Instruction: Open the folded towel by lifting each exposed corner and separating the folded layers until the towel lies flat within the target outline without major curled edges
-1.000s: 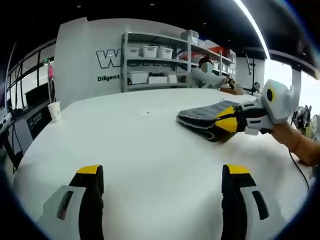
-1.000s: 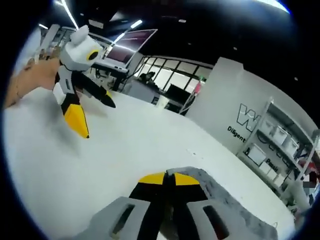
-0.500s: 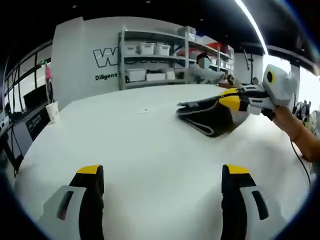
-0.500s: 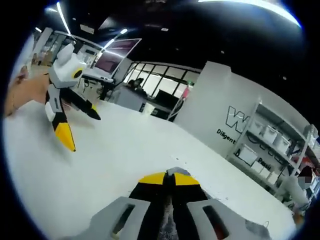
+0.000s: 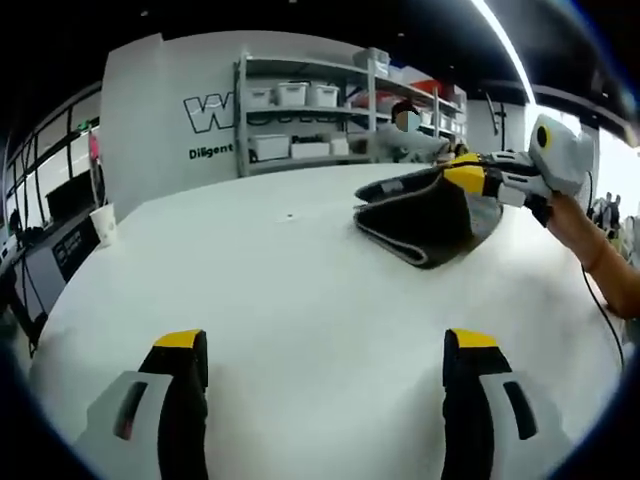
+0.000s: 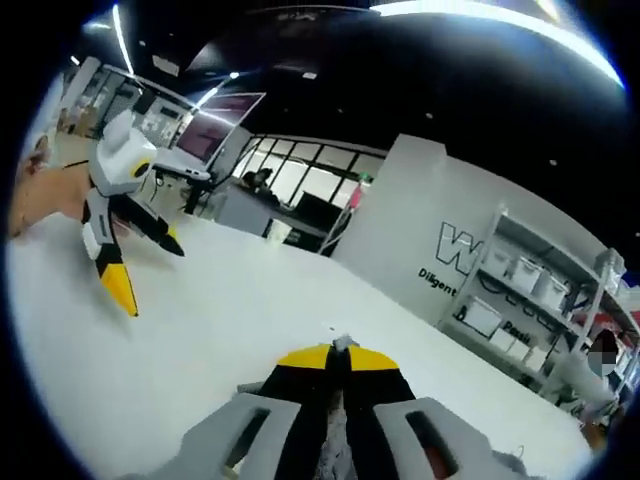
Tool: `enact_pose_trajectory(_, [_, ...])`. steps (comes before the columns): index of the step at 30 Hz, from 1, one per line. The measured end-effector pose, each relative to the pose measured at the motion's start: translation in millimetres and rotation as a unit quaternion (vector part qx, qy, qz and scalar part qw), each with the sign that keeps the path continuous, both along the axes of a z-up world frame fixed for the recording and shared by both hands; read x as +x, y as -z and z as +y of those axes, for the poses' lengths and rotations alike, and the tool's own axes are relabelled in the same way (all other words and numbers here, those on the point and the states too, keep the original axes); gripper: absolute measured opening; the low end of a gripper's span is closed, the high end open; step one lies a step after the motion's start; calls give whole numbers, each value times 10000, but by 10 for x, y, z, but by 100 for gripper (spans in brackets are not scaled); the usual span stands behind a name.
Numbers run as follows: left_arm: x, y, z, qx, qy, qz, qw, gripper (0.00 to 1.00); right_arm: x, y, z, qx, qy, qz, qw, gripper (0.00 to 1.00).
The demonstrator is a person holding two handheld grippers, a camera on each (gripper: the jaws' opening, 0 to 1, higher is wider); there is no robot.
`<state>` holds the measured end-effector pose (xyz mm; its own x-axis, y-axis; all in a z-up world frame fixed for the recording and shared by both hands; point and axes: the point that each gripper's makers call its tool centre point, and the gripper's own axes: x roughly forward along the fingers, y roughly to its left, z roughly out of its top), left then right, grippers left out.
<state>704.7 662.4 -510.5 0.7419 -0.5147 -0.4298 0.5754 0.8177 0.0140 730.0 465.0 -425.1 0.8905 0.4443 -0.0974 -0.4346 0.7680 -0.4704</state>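
Observation:
A dark grey folded towel [image 5: 415, 218] lies on the white table [image 5: 250, 280], far right in the left gripper view. My right gripper [image 5: 478, 180] is shut on its top corner and holds that layer up off the lower folds. In the right gripper view the right gripper [image 6: 338, 358] has its yellow-tipped jaws pressed together with a sliver of the towel [image 6: 343, 345] between them. My left gripper [image 5: 325, 345] hovers open over bare table, well short of the towel. From the right gripper view, the left gripper [image 6: 148, 270] appears at the far left, jaws apart, in a hand [image 6: 40, 190].
A paper cup [image 5: 107, 222] stands at the table's far left edge. Behind the table are metal shelves [image 5: 310, 115] with white bins, a lettered wall and a seated person. A hand and forearm [image 5: 590, 250] reach in from the right, with a cable beside them.
The right gripper has risen with the towel corner in it, peeling the top layer up from flat to a raised flap. The left gripper has stayed open over the table.

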Motion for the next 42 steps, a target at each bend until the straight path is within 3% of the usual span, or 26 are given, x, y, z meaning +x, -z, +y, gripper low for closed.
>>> enact_pose_trajectory(20, [-4, 20, 14, 60, -22, 9, 10000, 95, -57, -375, -550, 459, 467, -560, 9963, 0])
enact_pose_trajectory(29, [22, 31, 33, 84, -42, 31, 10000, 95, -55, -555, -982, 790, 935, -784, 9894, 0])
enact_pose_trajectory(42, [7, 47, 29, 101, -46, 49, 9999, 95, -147, -655, -1466, 934, 1387, -1008, 9808, 0])
